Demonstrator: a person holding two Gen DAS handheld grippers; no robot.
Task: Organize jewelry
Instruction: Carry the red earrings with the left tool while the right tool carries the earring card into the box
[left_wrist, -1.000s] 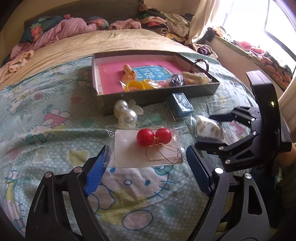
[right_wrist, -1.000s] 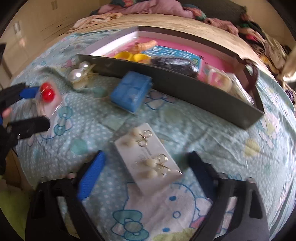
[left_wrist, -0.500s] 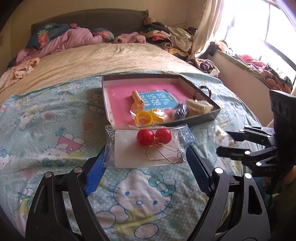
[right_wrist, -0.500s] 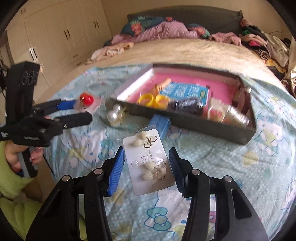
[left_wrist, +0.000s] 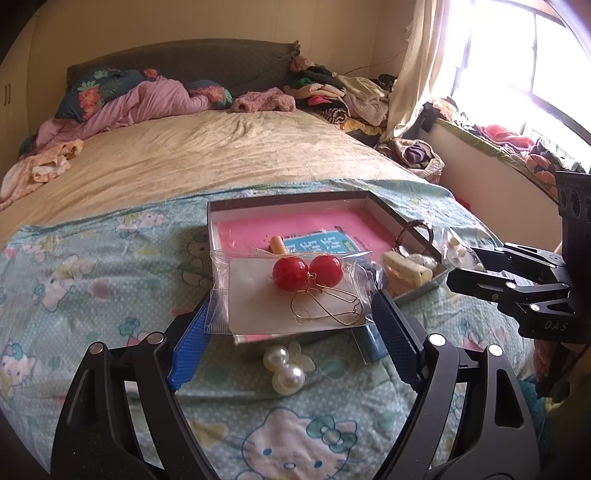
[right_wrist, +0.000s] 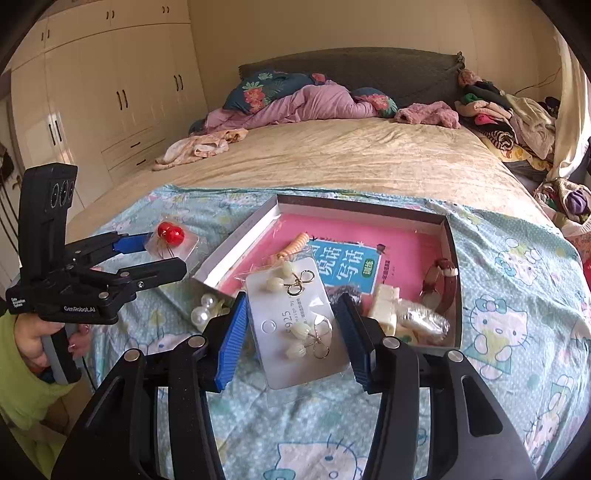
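Above the bedspread (left_wrist: 110, 295) now, both claws' earring cards lifted, right claw (right_wrist: 291, 325) clamped

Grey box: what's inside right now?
In the grey box: pink liner, blue booklet, orange coil piece, brown watch, cream clips. The held earring card covers the near-left corner.
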